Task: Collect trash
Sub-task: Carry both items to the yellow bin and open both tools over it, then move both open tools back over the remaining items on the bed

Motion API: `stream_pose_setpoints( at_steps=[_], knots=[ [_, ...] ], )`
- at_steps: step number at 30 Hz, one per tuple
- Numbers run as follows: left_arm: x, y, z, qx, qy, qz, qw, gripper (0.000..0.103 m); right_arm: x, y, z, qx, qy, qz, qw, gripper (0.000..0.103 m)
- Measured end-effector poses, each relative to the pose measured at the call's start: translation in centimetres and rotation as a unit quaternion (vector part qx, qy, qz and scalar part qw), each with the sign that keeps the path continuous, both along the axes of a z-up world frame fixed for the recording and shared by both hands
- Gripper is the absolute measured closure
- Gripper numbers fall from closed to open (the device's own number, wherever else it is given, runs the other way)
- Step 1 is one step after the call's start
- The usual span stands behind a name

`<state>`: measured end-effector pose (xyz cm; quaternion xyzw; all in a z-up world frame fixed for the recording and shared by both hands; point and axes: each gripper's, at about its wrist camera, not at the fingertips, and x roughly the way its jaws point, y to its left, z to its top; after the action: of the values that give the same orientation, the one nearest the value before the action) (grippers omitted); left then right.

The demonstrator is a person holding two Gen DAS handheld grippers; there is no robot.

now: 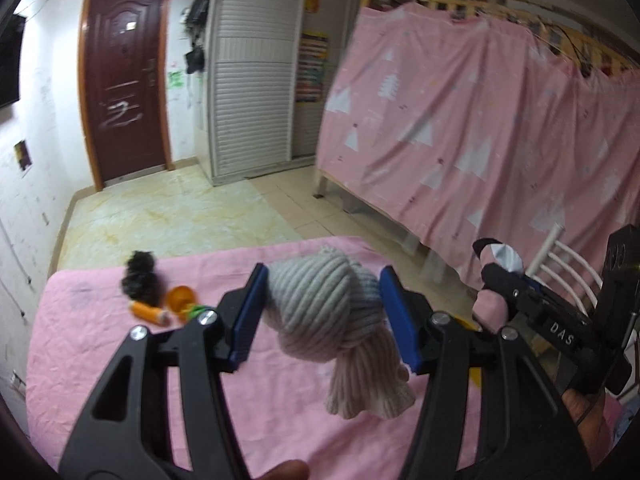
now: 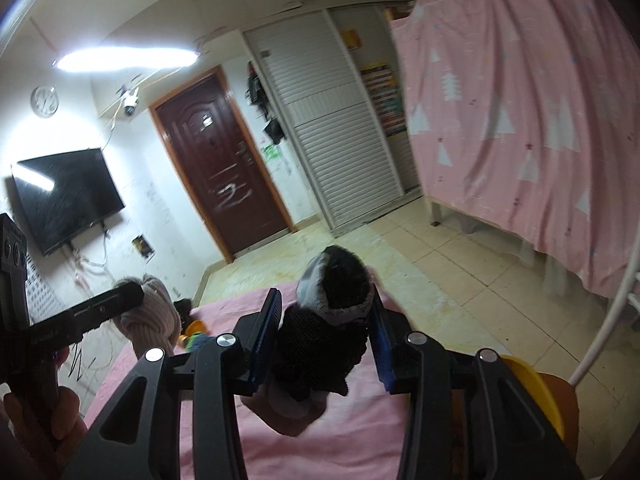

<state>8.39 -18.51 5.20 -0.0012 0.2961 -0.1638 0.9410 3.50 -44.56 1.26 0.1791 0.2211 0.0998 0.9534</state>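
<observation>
Grey ribbed sock roll [image 1: 320, 304] | cuff hangs downward | both hand-held grippers clamped, right on black sock bundle [image 2: 324, 336]

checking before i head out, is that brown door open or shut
Shut: the brown door sits flush in its orange frame, no gap showing.

Each handheld black plastic left gripper [image 1: 324, 316] and matching right gripper [image 2: 326, 340] looks alike — two angular arms with triangular cut-outs, round silver screws at the pivots, flat blue pads [image 1: 248, 316] lining the fingers. White letters "DAS" mark one body.
</observation>
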Motion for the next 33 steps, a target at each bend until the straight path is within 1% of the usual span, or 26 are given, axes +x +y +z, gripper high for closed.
stream_pose_setpoints(
  at_steps=[5, 9, 14, 19, 20, 21, 22, 23, 28, 33],
  knots=[
    [-0.3, -4.2, -0.1, 0.001, 0.006, -0.036, 0.9993, 0.048, -1.4, -4.0, -0.3, 0.000, -0.008, -0.033, 0.999, 0.068],
    [-0.4, -7.9, -0.5, 0.006, 0.010, -0.064, 0.9979, 0.048, -1.7, -5.7, -1.2, -0.005, -0.001, -0.049, 0.999, 0.068],
    [-0.5, -12.4, -1.6, 0.026, 0.022, -0.096, 0.9948, 0.047, -2.0, -8.6, -2.2, 0.023, 0.001, -0.060, 0.998, 0.068],
    [0.1, -16.1, -2.8, 0.039, 0.037, -0.117, 0.9916, 0.047, -2.9, -10.9, -2.5, 0.046, -0.008, -0.081, 0.996, 0.068],
    [0.2, -16.6, -3.0, 0.040, 0.039, -0.120, 0.9913, 0.043, -3.1, -11.6, -2.5, 0.051, -0.010, -0.087, 0.995, 0.068],
    [0.3, -17.2, -3.2, 0.040, 0.040, -0.124, 0.9906, 0.030, -3.3, -12.1, -2.6, 0.055, -0.011, -0.092, 0.994, 0.068],
    [0.4, -17.5, -3.2, 0.040, 0.039, -0.127, 0.9904, 0.024, -3.5, -12.5, -2.6, 0.059, -0.011, -0.096, 0.994, 0.068],
    [0.4, -17.9, -3.2, 0.040, 0.035, -0.128, 0.9904, 0.015, -3.6, -13.0, -2.7, 0.064, -0.012, -0.102, 0.993, 0.068],
    [-0.1, -18.5, -3.2, 0.046, 0.028, -0.128, 0.9904, 0.014, -3.9, -14.4, -2.9, 0.078, -0.014, -0.112, 0.991, 0.068],
    [-0.1, -16.9, -2.6, 0.042, 0.032, -0.114, 0.9921, 0.014, -3.5, -13.7, -2.9, 0.076, -0.010, -0.101, 0.992, 0.066]
  ],
)
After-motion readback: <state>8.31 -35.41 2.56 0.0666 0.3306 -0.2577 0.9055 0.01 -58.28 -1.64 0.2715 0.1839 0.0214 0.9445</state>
